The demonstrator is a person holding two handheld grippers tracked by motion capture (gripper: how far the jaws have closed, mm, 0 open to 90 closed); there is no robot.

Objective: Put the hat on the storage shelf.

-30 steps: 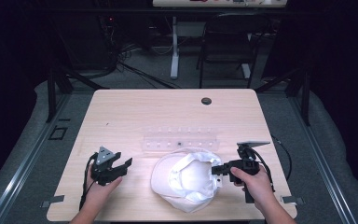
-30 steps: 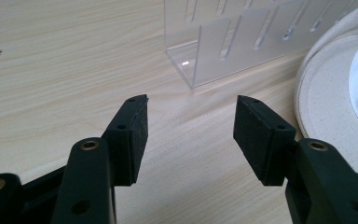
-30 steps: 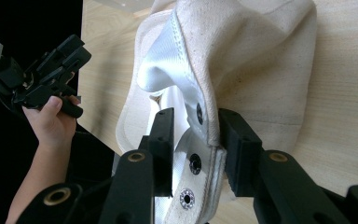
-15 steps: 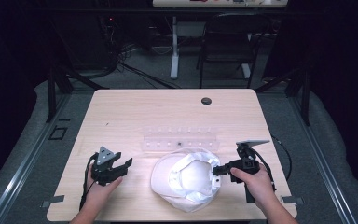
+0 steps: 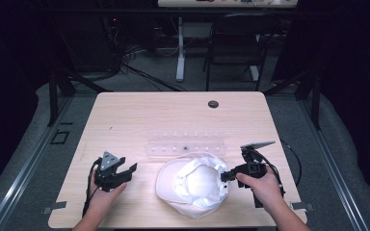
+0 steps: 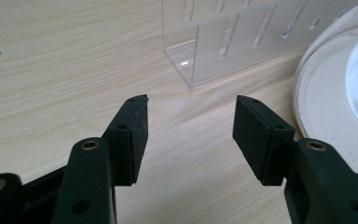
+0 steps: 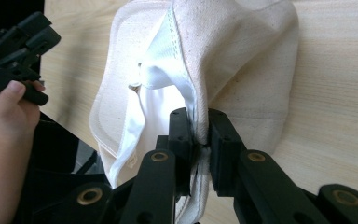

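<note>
A cream cap (image 5: 192,185) with a white lining lies upside down at the table's front middle. My right gripper (image 5: 225,176) is shut on the cap's rear edge; in the right gripper view the cap (image 7: 242,60) has its fabric pinched between the jaws of that gripper (image 7: 199,130). My left gripper (image 5: 125,171) rests on the table left of the cap, open, with nothing between its fingers. In the left gripper view the open gripper (image 6: 189,116) faces the clear rack (image 6: 242,42), with the cap's brim (image 6: 326,107) at the right.
A clear plastic slotted rack (image 5: 185,144) stands just behind the cap. A dark round grommet (image 5: 213,104) sits near the table's far edge. Black frame legs and a chair stand beyond the table.
The right gripper and the cap's gripped edge have shifted very slightly. The left gripper has stayed put.
</note>
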